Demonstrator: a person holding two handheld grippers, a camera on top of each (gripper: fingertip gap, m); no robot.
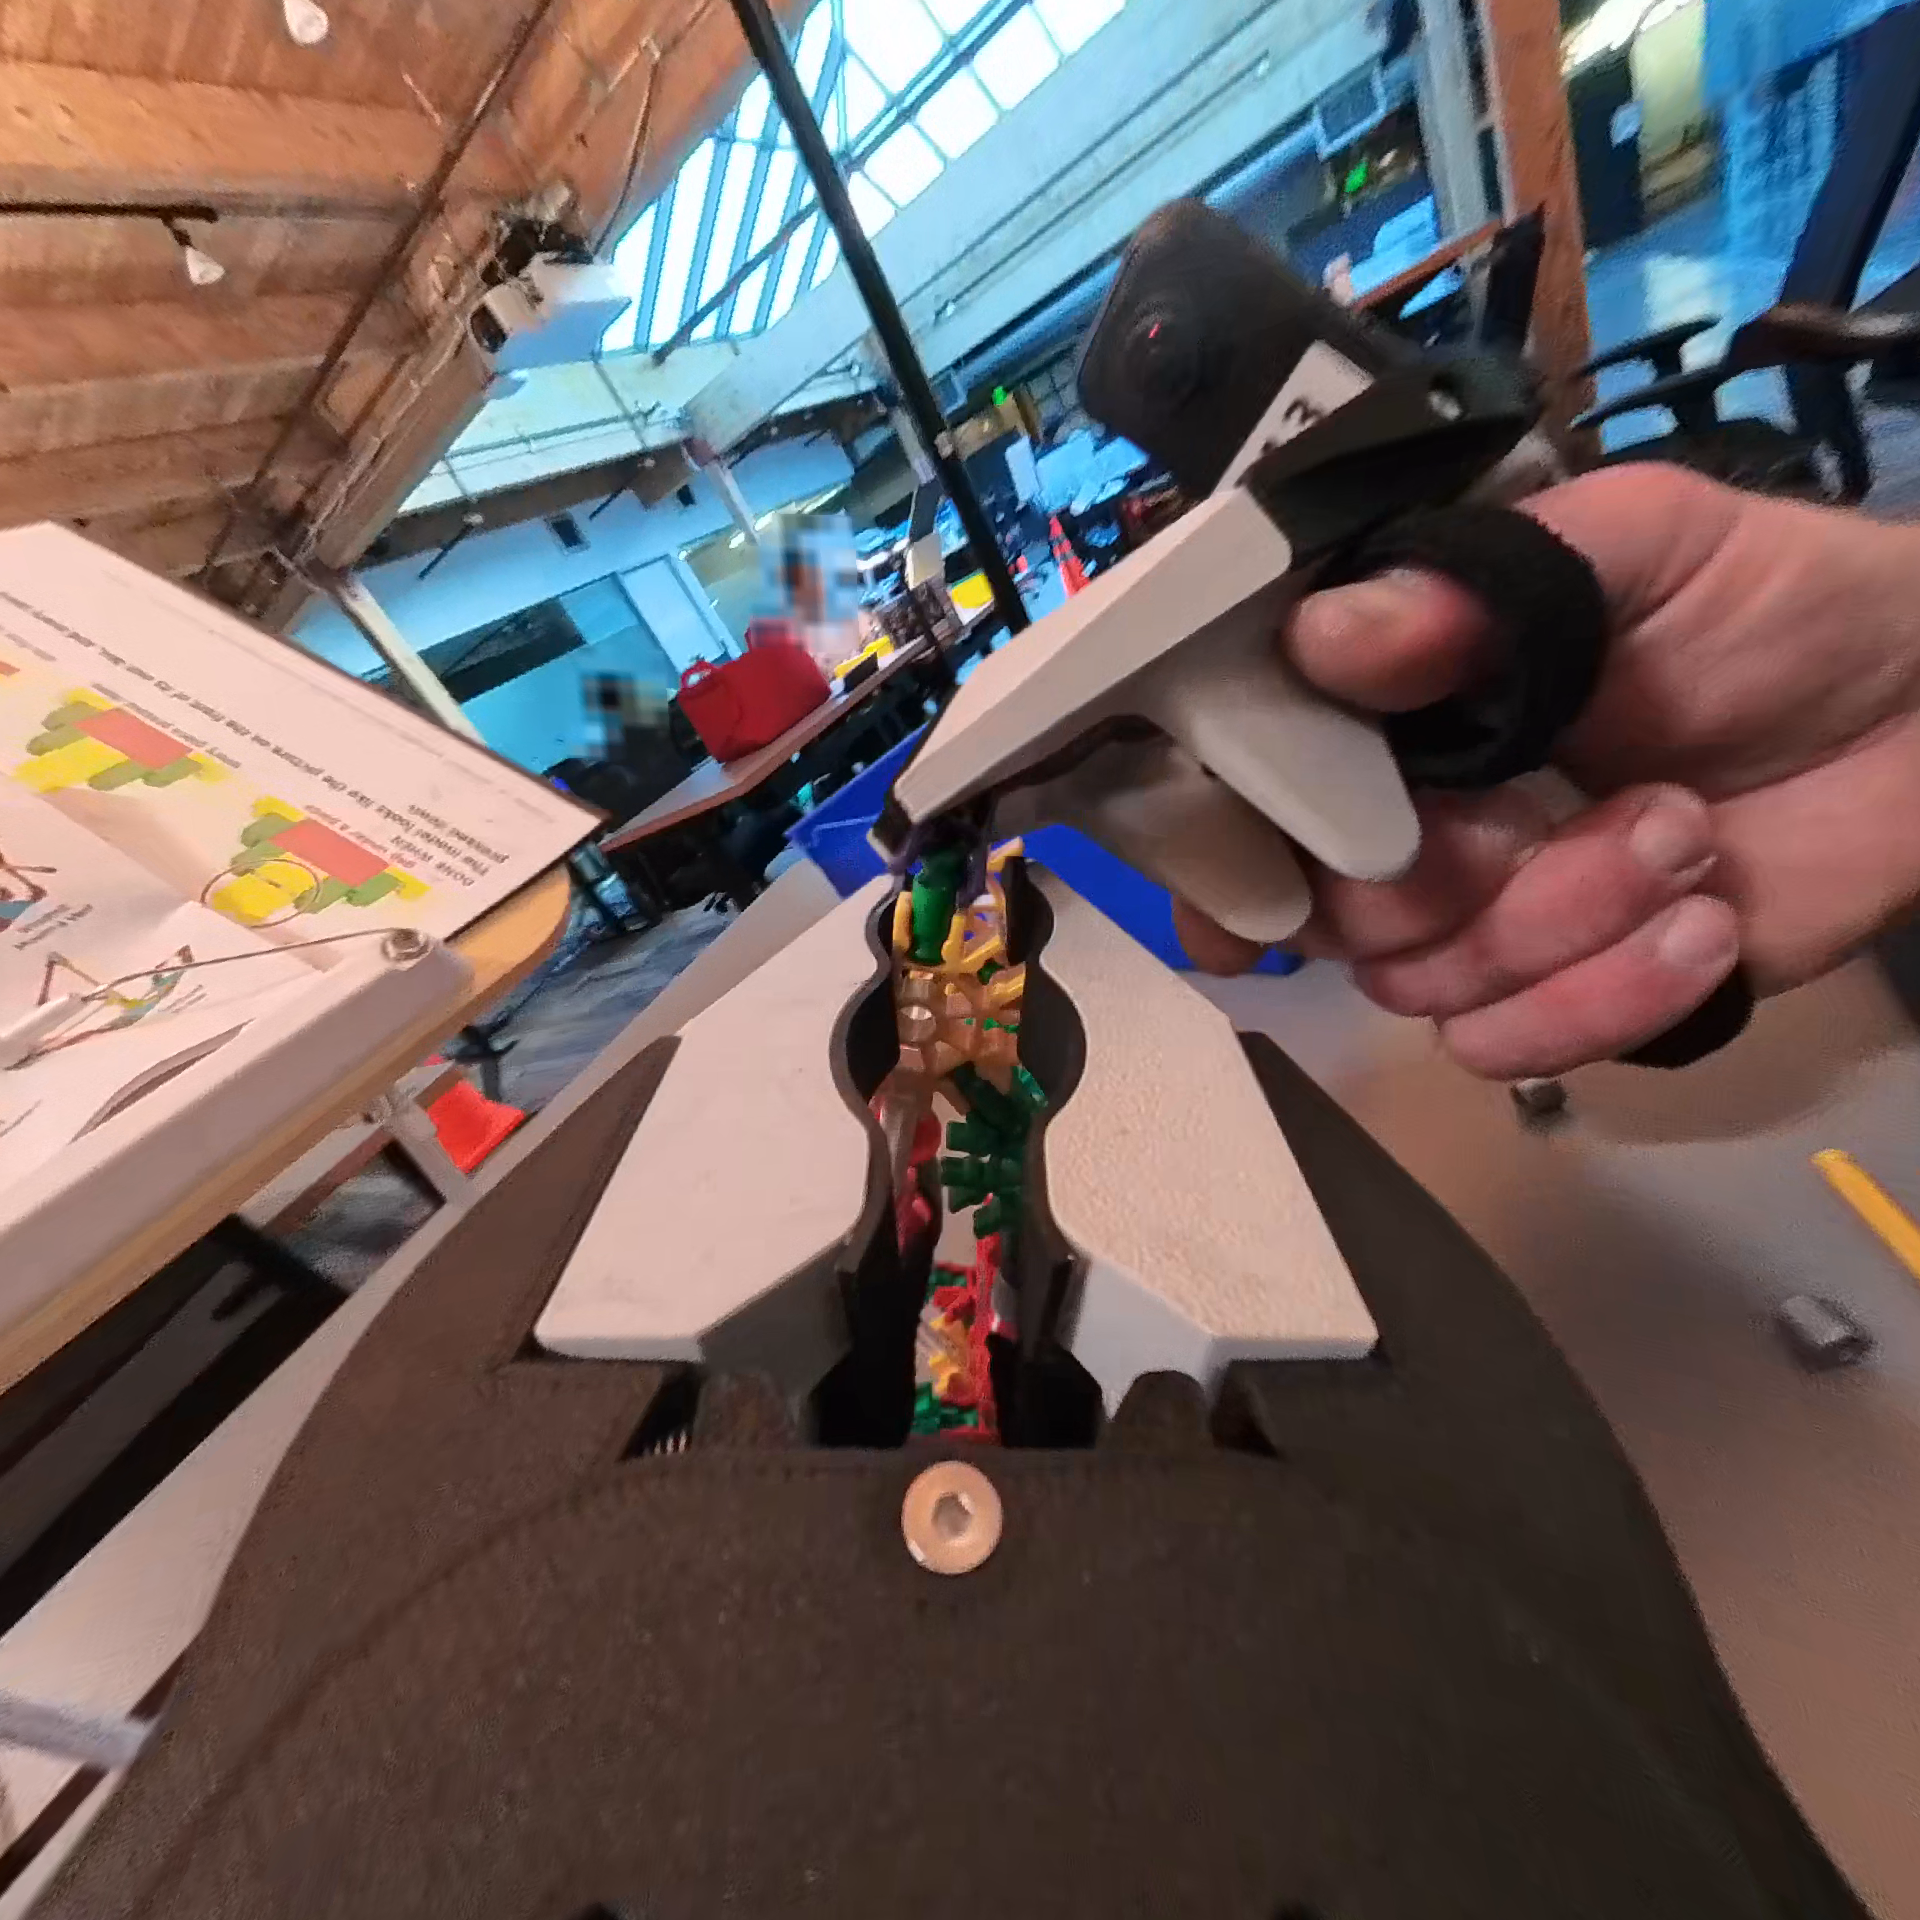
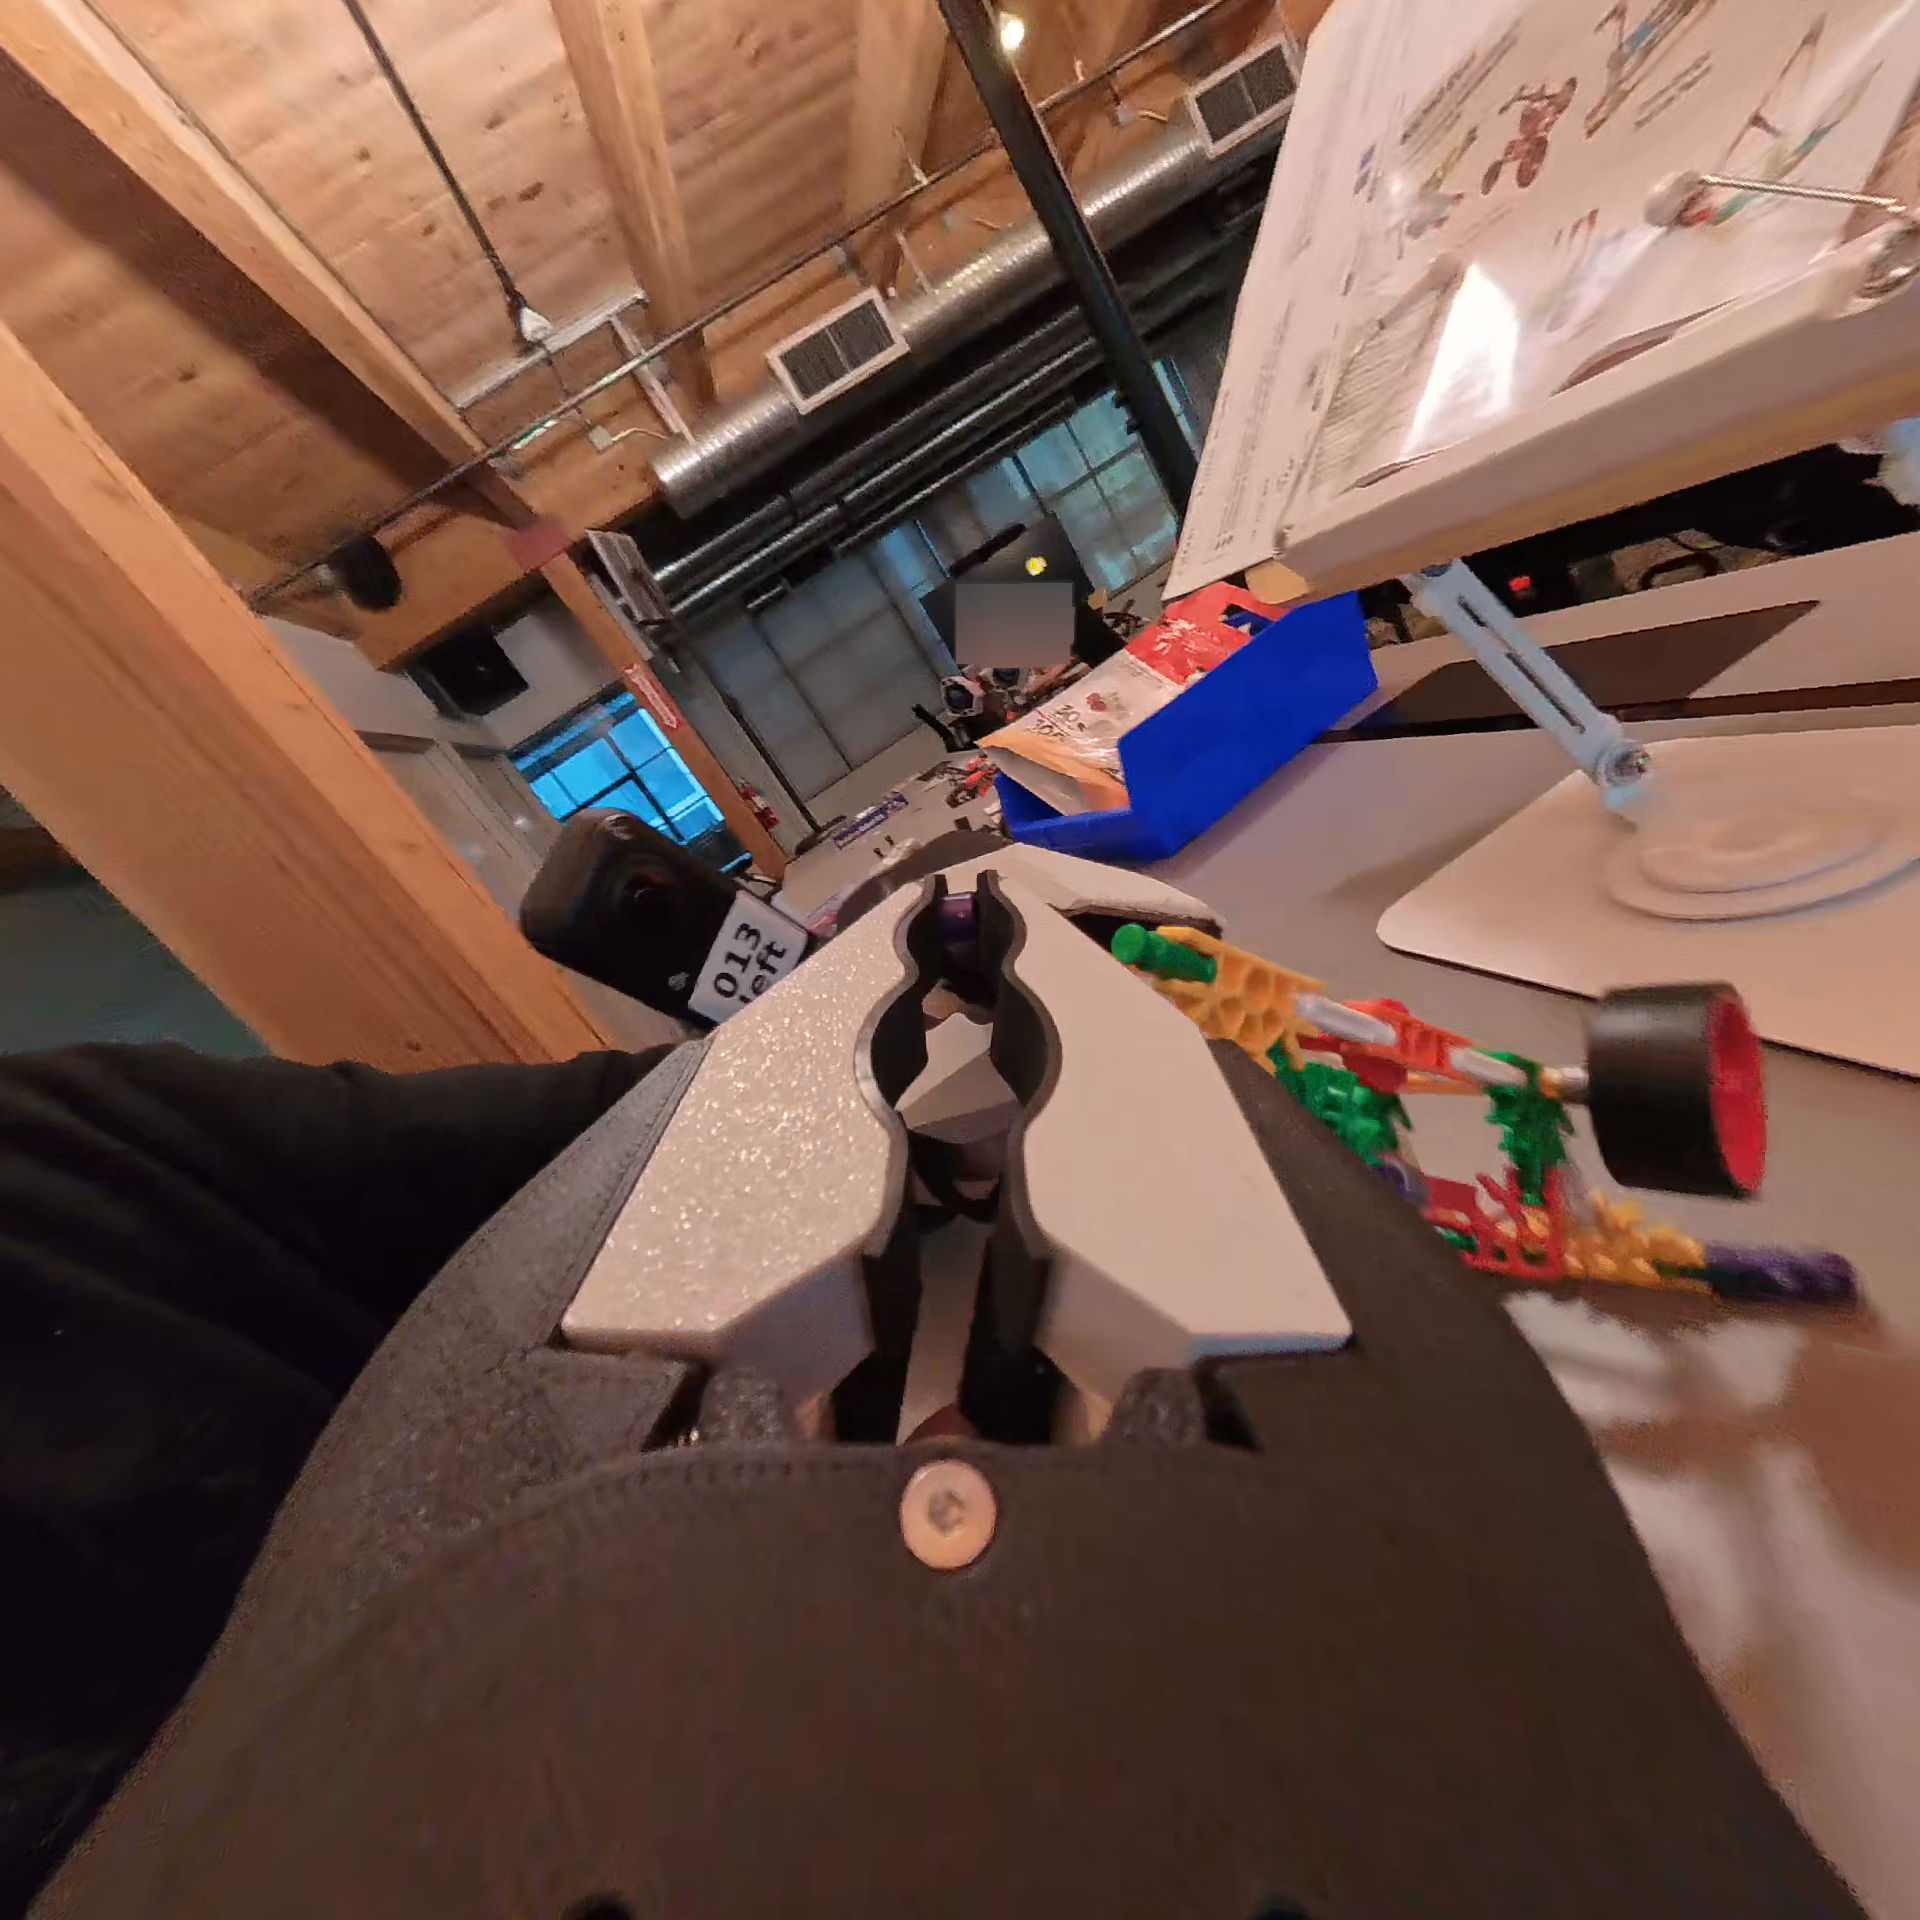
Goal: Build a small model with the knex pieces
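Note:
My left gripper (image 1: 961, 894) is shut on a colourful toy model (image 1: 977, 1039) built of green, yellow and red plastic rods and connectors, which shows in the gap between its fingers. A hand (image 1: 1683, 748) holds my right gripper (image 1: 914, 826), whose tip meets the far end of the model. In the right wrist view my right gripper (image 2: 961, 904) is shut on a small purple piece (image 2: 961, 927). The model (image 2: 1351, 1039) stretches off to the right, with a black wheel with a red hub (image 2: 1678, 1091) and a purple rod (image 2: 1787, 1276). The left gripper's camera (image 2: 644, 920) shows just beyond.
An open instruction booklet on a tilted stand (image 1: 208, 831) hangs over the table, its base plate (image 2: 1714, 862) to the right. A blue bin (image 2: 1226, 727) with bags stands behind. A yellow rod (image 1: 1870, 1210) and small grey pieces (image 1: 1823, 1345) lie on the table. A wooden post (image 2: 208, 727) stands at left. The grippers' ends are close to 5 cm from one another.

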